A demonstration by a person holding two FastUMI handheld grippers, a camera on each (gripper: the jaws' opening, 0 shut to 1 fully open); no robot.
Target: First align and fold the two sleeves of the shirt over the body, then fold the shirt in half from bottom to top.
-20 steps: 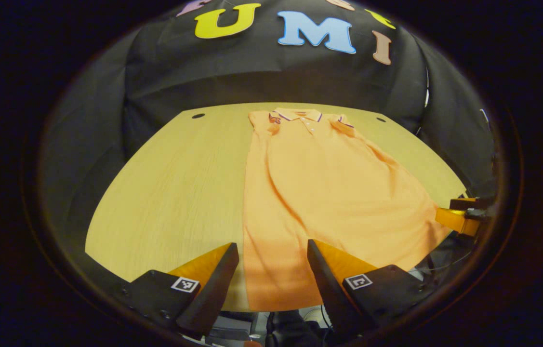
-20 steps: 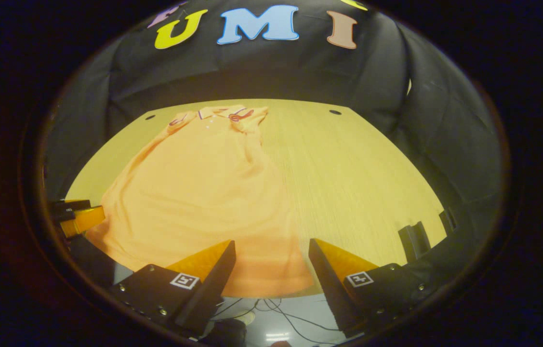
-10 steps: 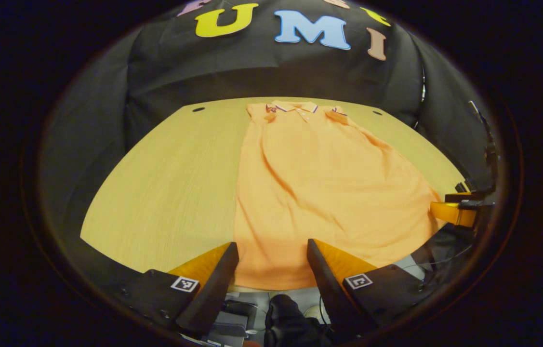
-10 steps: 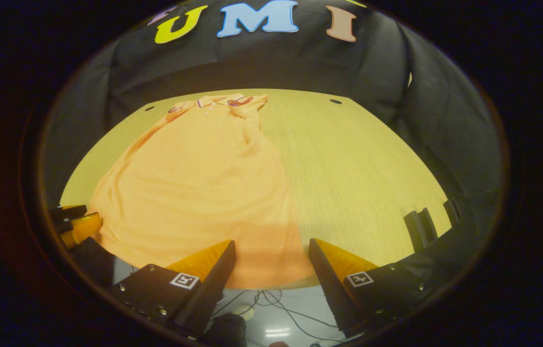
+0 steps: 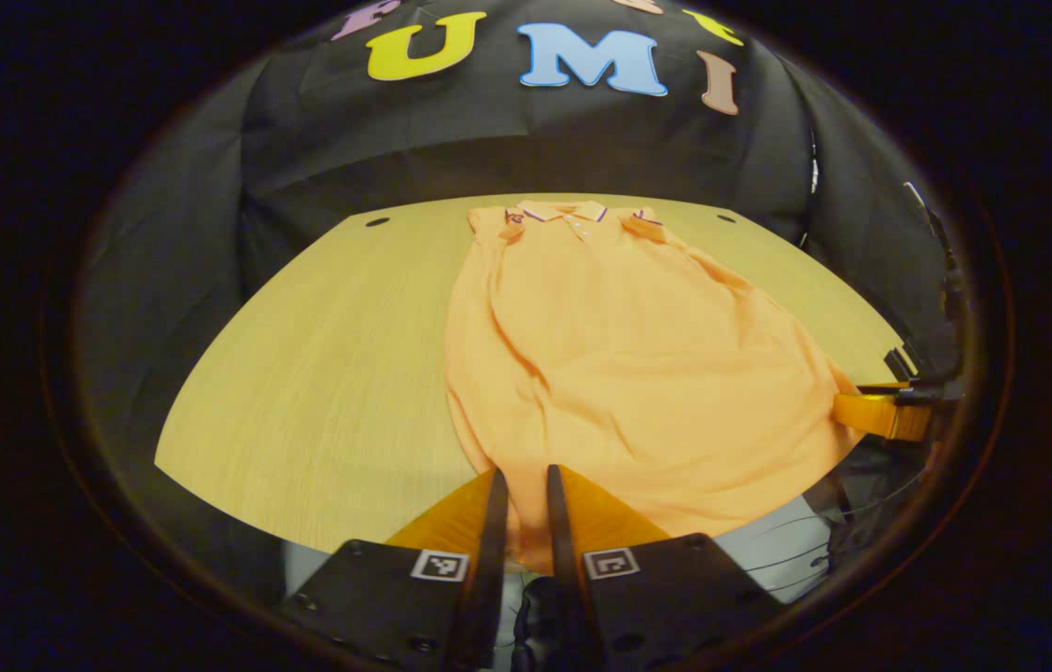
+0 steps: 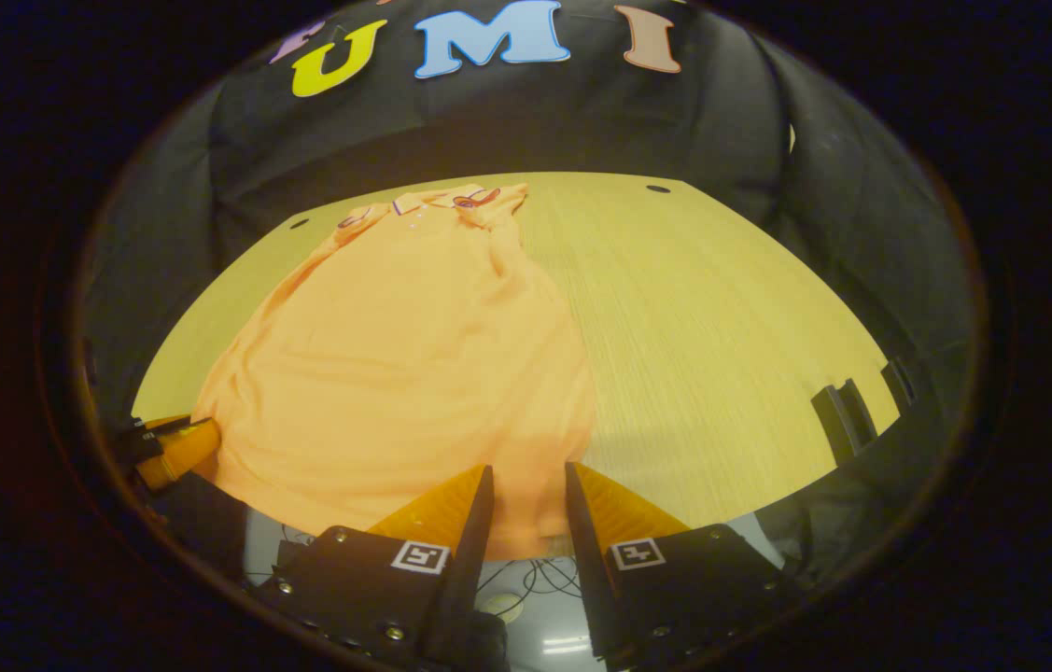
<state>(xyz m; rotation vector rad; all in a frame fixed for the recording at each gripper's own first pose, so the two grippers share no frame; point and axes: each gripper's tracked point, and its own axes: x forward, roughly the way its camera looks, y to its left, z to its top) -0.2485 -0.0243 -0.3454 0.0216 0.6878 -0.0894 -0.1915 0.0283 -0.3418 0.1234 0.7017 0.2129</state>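
- Orange polo shirt (image 5: 619, 364) lying flat on the wooden tabletop (image 5: 320, 373), collar (image 5: 563, 211) at the far edge near the black cloth wall, hem hanging a little over the near edge.
- Both short sleeves folded in over the body, up by the collar.
- Some soft wrinkles across the middle of the shirt.
- Left tool (image 5: 522, 504) low at the near edge of the tabletop, at the shirt's near left corner.
- Fingers of the left tool almost together, with a thin strip of the orange hem pinched between them; clenched on the shirt.
- Cloth bunched up a bit just ahead of the left tool.
- In the right gripper view, right tool (image 6: 527, 499) at the other near corner of the same shirt (image 6: 413, 355).
- Fingers of the right tool close together too, with a fold of hem between them; looks clenched on the shirt, gap a bit wider than on the left.
- Right tool also seen in the left gripper view, far off at the right edge (image 5: 880, 413), touching the shirt's side.
- Left tool also seen in the right gripper view, at the left edge (image 6: 173, 446), right at the shirt's corner.
- Bare tabletop (image 6: 722, 336) wide and open to the right of the shirt in the right gripper view.
- Two small dark holes (image 5: 377, 222) in the tabletop near the far corners.
- Floor with some dark cables (image 6: 535, 579) below the near edge, between the fingers of the right tool.
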